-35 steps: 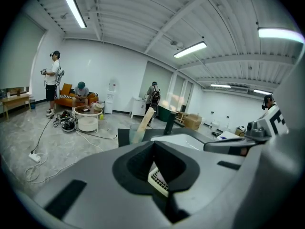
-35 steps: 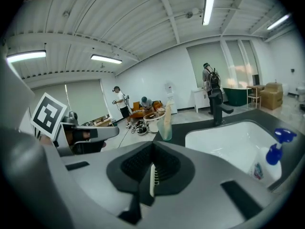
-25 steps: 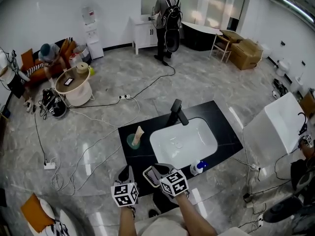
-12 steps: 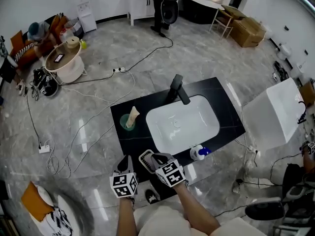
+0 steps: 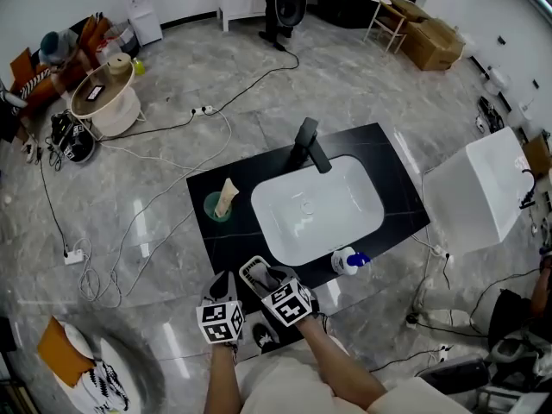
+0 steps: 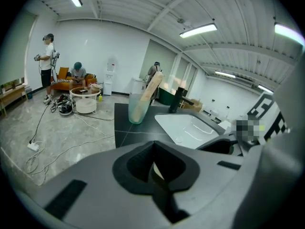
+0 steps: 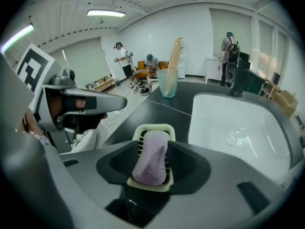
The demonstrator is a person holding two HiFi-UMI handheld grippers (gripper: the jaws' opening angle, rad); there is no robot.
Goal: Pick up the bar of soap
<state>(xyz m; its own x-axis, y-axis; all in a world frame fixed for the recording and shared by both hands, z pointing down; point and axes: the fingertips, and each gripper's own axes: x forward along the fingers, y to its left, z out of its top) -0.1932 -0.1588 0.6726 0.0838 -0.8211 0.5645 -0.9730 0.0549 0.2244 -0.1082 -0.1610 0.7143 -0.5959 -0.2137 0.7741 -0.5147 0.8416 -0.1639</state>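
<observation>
left gripper (image 6: pixel 152 151): jaws together with nothing between them; it hangs over the worktop's near left corner, just left of the right gripper.
right gripper (image 5: pixel 264 278): jaws apart, and they have just been opening; the soap dish lies between them and the pads do not press on it.
bar of soap (image 7: pixel 151 157): lilac, lying lengthwise in the soap dish, between the right gripper's spread jaws.
soap dish (image 7: pixel 152 126): pale and ribbed, on the worktop by its near edge, in front of the basin's near left corner.
worktop (image 5: pixel 231 247): black slab with thin pale veins.
bottle (image 5: pixel 348 262): white with a blue cap, lying on its side at the near edge towards the near right corner, just beside the basin.
basin (image 5: pixel 321 210): white, rectangular, sunk into the worktop right of its middle.
cup (image 5: pixel 215 208): translucent green, upright near the left edge, apart from the basin; a beige thing (image 5: pixel 227 196) leans in it, and what it is cannot be told.
faucet (image 5: pixel 309 145): black, at the far edge, its spout reaching over the basin.
floor (image 5: pixel 172 171): grey marble tiles with cables trailing across.
round table (image 5: pixel 103 102): low, well beyond the far left corner, with a seated person (image 5: pixel 52 48) beside it.
cardboard boxes (image 5: pixel 431 41): far right, by the wall.
</observation>
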